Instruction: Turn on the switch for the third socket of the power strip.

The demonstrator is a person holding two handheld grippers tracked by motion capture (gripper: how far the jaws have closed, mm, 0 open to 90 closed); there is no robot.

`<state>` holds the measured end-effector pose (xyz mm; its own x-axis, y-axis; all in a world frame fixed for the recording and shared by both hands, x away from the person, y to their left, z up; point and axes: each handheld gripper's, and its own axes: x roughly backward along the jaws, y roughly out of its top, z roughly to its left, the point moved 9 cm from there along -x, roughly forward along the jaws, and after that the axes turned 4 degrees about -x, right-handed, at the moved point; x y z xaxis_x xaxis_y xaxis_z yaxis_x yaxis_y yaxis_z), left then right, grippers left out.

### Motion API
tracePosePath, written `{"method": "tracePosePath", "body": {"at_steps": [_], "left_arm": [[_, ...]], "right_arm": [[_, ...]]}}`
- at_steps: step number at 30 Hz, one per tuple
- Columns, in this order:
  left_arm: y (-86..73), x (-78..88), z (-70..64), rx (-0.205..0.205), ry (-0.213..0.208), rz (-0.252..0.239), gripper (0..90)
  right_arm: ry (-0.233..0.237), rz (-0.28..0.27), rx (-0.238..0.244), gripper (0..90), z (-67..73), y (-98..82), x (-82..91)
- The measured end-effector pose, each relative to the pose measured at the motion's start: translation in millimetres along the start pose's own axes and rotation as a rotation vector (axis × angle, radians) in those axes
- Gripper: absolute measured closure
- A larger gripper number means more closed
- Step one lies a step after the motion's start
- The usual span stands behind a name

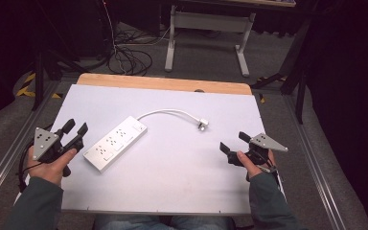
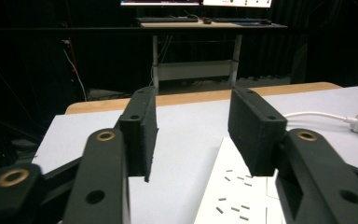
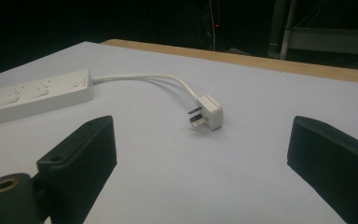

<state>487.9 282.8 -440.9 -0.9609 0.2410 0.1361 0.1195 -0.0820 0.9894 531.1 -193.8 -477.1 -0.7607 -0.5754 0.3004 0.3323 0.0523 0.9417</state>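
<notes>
- A white power strip [image 1: 115, 143] is laid flat on the counter [image 1: 182, 182], left of its middle.
- Its long axis is set on a diagonal in the high view: the near end is pointed to the person's left hand, the far end to the back right.
- From the far end a white cable [image 1: 167, 113] is led in a curve to the plug [image 1: 202, 124], which is laid on its side, well apart from the strip; in the right gripper view its pins [image 3: 195, 116] are pointed toward the strip.
- The left tongs [image 1: 75, 128] are held just beside the near end of the strip, with jaws apart and nothing between them.
- The right tongs [image 1: 232, 142] are held near the right edge, jaws wide apart and empty, aimed toward the plug.
</notes>
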Motion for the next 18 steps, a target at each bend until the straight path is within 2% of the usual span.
{"method": "tracePosePath", "body": {"at_steps": [4, 11, 18], "left_arm": [[0.6, -0.1, 0.5, 0.006, -0.005, 0.000, 43.1], [0.6, -0.9, -2.9, -0.010, -0.026, 0.013, 26.3], [-0.3, -1.4, -3.3, -0.009, -0.042, 0.021, 20.9]], "right_arm": [[0.000, -0.002, 0.002, 8.5, -0.5, 0.2, -0.1], [0.000, -0.002, 0.002, 8.5, -0.3, 0.2, 0.0], [0.000, -0.001, -0.001, 8.5, -0.3, 0.2, 0.2]]}}
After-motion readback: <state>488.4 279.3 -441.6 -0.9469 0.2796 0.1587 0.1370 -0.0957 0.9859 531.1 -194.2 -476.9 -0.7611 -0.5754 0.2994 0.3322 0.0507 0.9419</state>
